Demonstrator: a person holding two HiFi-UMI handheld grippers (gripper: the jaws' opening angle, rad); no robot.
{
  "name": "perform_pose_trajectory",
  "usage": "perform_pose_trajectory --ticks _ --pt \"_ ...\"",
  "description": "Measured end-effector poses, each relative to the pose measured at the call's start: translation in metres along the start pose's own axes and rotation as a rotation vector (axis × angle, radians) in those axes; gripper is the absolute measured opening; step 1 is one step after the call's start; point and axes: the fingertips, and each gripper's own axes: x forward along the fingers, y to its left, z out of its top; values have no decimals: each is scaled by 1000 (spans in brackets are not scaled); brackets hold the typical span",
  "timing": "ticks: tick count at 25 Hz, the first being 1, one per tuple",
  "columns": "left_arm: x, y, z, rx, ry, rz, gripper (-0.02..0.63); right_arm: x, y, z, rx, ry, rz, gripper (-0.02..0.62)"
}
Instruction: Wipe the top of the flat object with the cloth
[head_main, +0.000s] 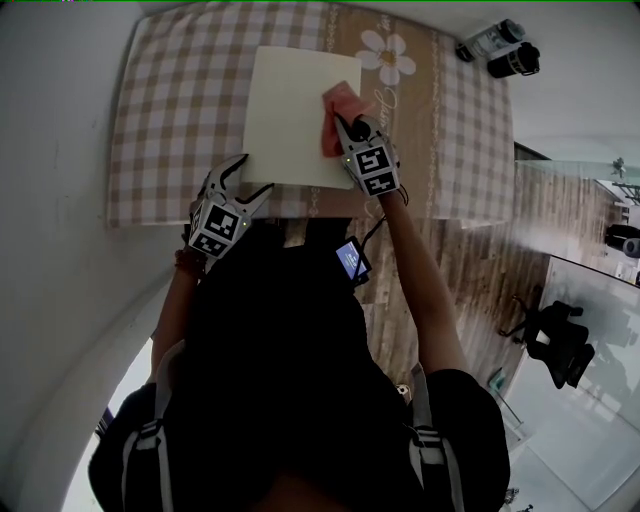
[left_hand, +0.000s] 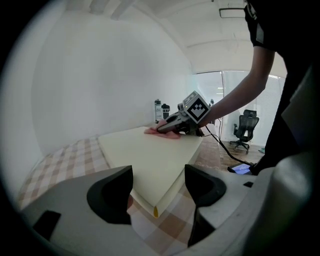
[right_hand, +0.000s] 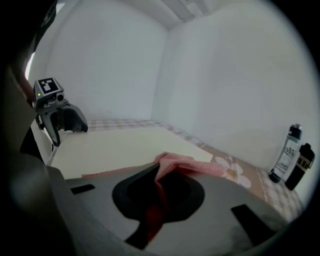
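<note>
Right gripper view shows your right tongs (right_hand: 159, 187) clamped on the cloth (right_hand: 200, 167) at the right edge of the board (right_hand: 115, 145), so press flat and sweep leftward, your left tongs (left_hand: 158, 186) gaping at its near corner.

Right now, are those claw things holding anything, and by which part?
The right gripper is clamped on the pink cloth, pinching a bunched fold of it. The left gripper holds nothing; its jaws stand apart.

1. cloth (head_main: 336, 112): near part hidden under right gripper (head_main: 348, 128), which is clamped on it.
2. Two bottles (head_main: 498, 47), far right corner of table (head_main: 160, 120): labels too small to read.
3. flat object (left_hand: 150, 155), near-left corner, sits between the spread jaws of left gripper (left_hand: 157, 192); probably no contact, can't confirm.
</note>
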Motion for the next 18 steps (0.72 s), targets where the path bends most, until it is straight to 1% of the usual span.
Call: perform_pose_trajectory --ticks 8,13,18 --pt "0 0 -2 1 1 8 337 -23 23 -7 3 -28 -1 10" --pt "1 -1 -2 -1 1 5 337 -37 37 -11 -16 -42 -4 9" --pt "1 -1 -2 1 -7 7 337 -52 50 -16 4 -60 -14 9"
